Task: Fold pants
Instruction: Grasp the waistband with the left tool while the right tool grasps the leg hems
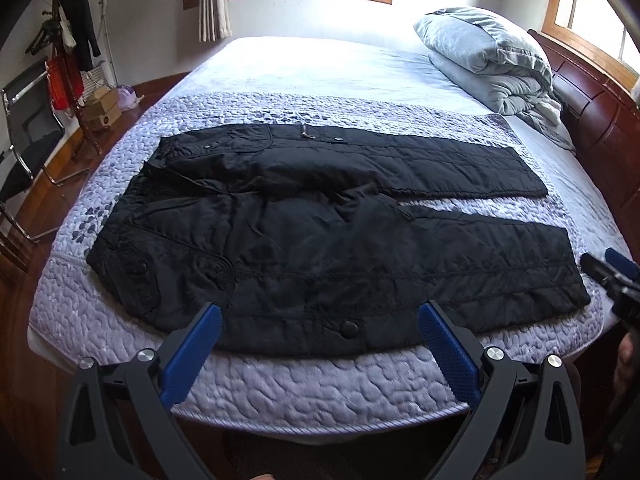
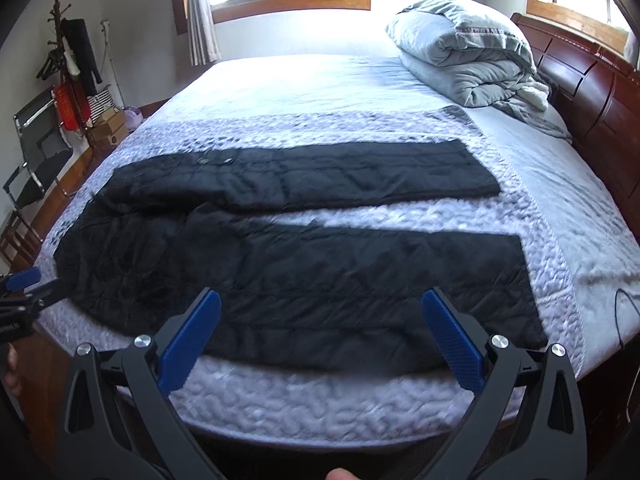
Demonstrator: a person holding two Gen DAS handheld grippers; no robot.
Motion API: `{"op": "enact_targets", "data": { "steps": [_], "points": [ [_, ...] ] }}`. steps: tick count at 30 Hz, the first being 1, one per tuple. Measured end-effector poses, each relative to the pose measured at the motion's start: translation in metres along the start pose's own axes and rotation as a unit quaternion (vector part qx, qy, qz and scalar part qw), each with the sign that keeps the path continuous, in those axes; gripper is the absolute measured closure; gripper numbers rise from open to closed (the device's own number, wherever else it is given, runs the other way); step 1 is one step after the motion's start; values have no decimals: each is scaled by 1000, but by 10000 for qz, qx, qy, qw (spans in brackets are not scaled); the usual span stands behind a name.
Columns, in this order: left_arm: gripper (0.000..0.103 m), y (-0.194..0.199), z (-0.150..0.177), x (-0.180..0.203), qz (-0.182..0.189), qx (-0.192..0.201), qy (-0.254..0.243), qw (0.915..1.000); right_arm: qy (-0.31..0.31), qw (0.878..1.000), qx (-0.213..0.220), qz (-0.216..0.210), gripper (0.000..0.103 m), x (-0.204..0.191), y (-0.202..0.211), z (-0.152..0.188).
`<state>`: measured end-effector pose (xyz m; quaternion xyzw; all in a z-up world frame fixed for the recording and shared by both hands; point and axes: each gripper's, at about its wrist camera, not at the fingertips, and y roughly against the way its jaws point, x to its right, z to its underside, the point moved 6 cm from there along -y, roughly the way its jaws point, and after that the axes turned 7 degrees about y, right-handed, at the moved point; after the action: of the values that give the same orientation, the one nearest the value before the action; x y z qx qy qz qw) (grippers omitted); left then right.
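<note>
Two wide-open tools — left tool (image 1: pixel 320 330) and right tool (image 2: pixel 322 318) — hover empty at the bed's (image 1: pixel 320 396) near edge, where the black pants (image 1: pixel 320 232) lie spread; a shallow pinch on slick quilting could slip, skewing the fold.

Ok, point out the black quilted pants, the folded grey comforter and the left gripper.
black quilted pants (image 1: pixel 320 248), left wrist view, on the seat area.
folded grey comforter (image 2: pixel 460 52), right wrist view, on its upper fold.
left gripper (image 1: pixel 320 320), left wrist view, midway between its open blue fingertips.
</note>
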<state>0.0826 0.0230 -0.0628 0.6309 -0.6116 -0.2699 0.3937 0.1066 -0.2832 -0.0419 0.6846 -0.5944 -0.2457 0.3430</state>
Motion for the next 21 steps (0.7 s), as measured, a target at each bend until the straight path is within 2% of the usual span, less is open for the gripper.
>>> {"op": "enact_targets", "data": {
  "steps": [3,4,5,7,10,12,15,19,21],
  "points": [
    [4,-20,-38,-24,249,-95,-10,9996,207,9997,106,66,2,42,-19,-34],
    [4,-34,-55,-36,525,-323,45,9981,261,9996,46,87,2,55,-29,-43],
    [4,-44,-66,-48,537,-493,167,9972,274,9996,-42,67,2,72,-42,-54],
    [4,-71,-95,-79,392,-753,464,9953,142,9993,-341,-22,2,117,-80,-80],
    [4,-117,-134,-127,-115,-1153,677,9910,-134,9969,-781,15,2,178,-136,-110],
    [4,-152,-156,-160,-446,-1469,882,9842,-285,9935,-1105,4,2,215,-176,-125],
    [4,-198,-177,-200,-593,-1871,1240,9727,-627,9853,-1589,75,2,272,-247,-140],
    [4,-245,-193,-238,-447,-2150,1915,9566,-915,9742,-2062,-97,2,311,-317,-141],
    [4,-266,-201,-251,-283,-2229,2256,9480,-911,9728,-2132,15,2,326,-347,-144]
  ]
}}
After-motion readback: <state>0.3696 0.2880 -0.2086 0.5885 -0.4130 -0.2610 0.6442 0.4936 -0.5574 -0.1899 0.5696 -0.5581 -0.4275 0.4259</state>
